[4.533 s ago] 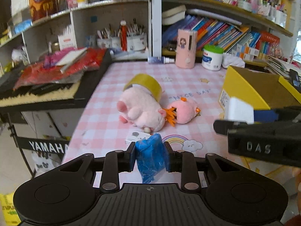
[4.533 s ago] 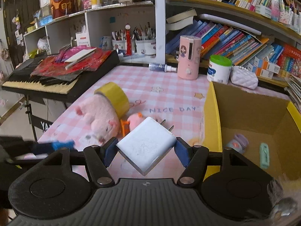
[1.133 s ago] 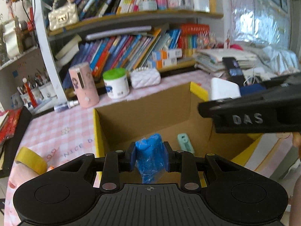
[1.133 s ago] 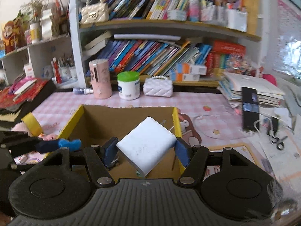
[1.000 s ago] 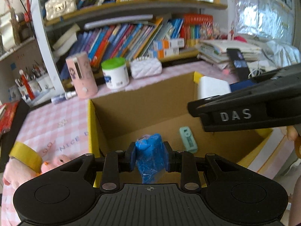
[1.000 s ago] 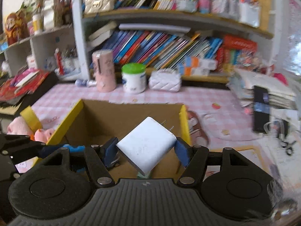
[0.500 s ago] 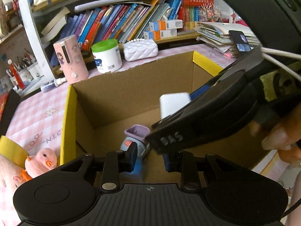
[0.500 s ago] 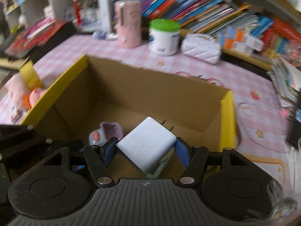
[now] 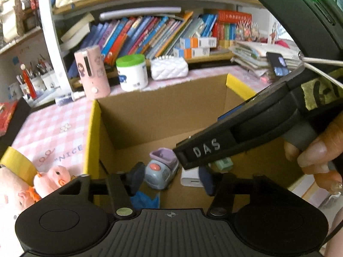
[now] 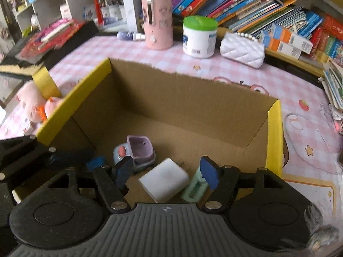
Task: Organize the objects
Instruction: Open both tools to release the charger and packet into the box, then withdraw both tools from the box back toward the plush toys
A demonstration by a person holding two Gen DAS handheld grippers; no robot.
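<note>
Left gripper [image 9: 170, 178], jaws apart, above blue bag [image 9: 144, 200] in cardboard box [image 9: 163, 109]

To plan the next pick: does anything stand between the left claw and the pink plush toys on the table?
Yes. The left claw is open over the cardboard box, and the box's yellow left wall stands between it and the pink plush toys outside. It likely must lift over that wall.

White charger [image 10: 164, 179] and crumpled blue wrapper [image 9: 145, 199], possibly plastic, lie loose inside the cardboard box [image 10: 188, 100].
</note>
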